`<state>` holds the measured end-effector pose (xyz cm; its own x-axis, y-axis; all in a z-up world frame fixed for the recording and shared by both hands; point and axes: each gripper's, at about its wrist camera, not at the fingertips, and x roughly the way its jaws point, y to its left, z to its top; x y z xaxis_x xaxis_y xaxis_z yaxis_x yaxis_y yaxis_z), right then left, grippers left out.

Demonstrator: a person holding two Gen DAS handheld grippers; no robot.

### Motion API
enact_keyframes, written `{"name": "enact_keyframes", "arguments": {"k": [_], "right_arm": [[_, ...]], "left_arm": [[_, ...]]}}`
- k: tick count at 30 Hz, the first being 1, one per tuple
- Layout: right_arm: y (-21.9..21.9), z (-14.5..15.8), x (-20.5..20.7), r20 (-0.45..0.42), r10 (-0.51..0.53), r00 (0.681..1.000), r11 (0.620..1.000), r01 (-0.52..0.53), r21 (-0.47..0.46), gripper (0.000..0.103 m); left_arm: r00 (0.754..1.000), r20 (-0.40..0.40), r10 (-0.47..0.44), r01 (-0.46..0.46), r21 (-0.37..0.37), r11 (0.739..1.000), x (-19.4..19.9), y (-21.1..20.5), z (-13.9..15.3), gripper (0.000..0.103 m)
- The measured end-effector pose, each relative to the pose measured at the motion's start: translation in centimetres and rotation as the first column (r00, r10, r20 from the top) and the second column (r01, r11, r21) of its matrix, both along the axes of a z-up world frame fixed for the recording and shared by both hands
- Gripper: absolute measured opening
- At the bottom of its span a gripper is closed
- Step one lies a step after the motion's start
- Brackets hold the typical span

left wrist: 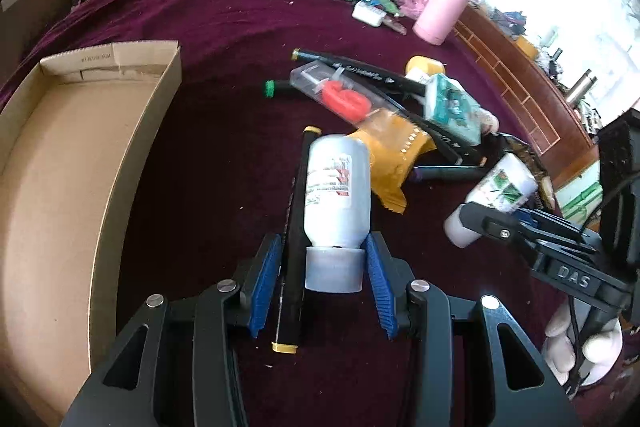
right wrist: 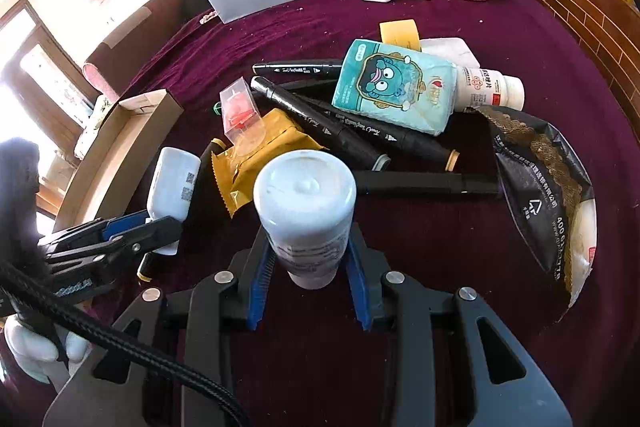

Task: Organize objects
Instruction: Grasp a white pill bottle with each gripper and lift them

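Item: two white bottles. Left claw [left wrist: 326,267] grips bottle w/ red label [left wrist: 337,195] by its cap; right claw [right wrist: 308,259] clamps second white bottle [right wrist: 306,203] at neck. Cardboard box [left wrist: 52,163] sits left of left claw; we'd judge: carry level, lower in, then let go.

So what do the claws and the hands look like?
Both claws are black angular frames with silver round screws and ribbed blue pads. The left claw is seen up close, and the right claw has a braided black cable beside it. Its side reads "DAS". The hands wear white gloves.
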<state>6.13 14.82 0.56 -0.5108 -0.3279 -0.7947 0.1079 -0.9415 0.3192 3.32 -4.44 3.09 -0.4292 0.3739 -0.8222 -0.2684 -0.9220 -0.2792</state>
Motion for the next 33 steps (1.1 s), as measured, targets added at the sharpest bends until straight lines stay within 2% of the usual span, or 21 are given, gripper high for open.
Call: {"name": "enact_keyframes", "arguments": {"k": [4,7,11,13,14,15,16,18,24,33], "right_arm": [[-0.1,0.0,0.0,-0.002,0.0,1.0,1.0,0.0,0.01,0.032],[0.0,0.0,0.0,-0.002,-0.004,1.0,1.0,0.004,0.003,0.032],[0.0,0.0,-0.1,-0.002,-0.012,1.0,1.0,0.012,-0.008,0.032],[0.0,0.0,-0.1,-0.002,-0.012,1.0,1.0,0.012,-0.009,0.032],[0.0,-0.1,-0.1,-0.003,-0.012,1.0,1.0,0.012,-0.007,0.032],[-0.1,-0.1,-0.1,-0.005,-0.011,1.0,1.0,0.011,-0.006,0.032],[-0.1,-0.1,-0.1,-0.005,-0.009,1.0,1.0,0.009,-0.005,0.032],[-0.1,-0.2,-0.2,-0.003,-0.008,1.0,1.0,0.008,-0.008,0.032],[0.0,-1.1,-0.4,0.017,-0.014,1.0,1.0,0.014,-0.018,0.032],[0.5,-1.0,-1.0,-0.007,-0.065,0.998,0.997,0.065,-0.038,0.032]], "left_arm": [[0.999,-0.043,0.007,-0.006,0.021,1.0,-0.2,-0.1,1.0,0.038],[0.998,-0.062,-0.014,0.012,-0.033,0.999,-0.4,1.3,1.3,0.038],[0.997,-0.054,-0.052,0.044,-0.143,0.989,-0.7,3.9,0.3,0.038],[0.996,-0.059,-0.068,0.058,-0.167,0.984,-0.9,4.5,-0.1,0.038],[0.997,-0.031,-0.068,0.061,-0.177,0.982,-1.2,4.9,-0.6,0.036],[0.997,-0.014,-0.07,0.066,-0.179,0.982,-1.4,5.0,-1.1,0.029],[0.997,-0.007,-0.077,0.074,-0.185,0.98,-1.6,5.3,-1.5,0.029],[0.995,-0.054,-0.088,0.073,-0.226,0.971,-1.4,6.0,-1.7,0.029],[0.996,-0.067,-0.051,0.038,-0.185,0.982,-1.3,5.6,-2.0,0.029],[0.996,-0.094,0.002,-0.016,-0.15,0.989,-1.3,5.6,-1.9,0.029]]}}
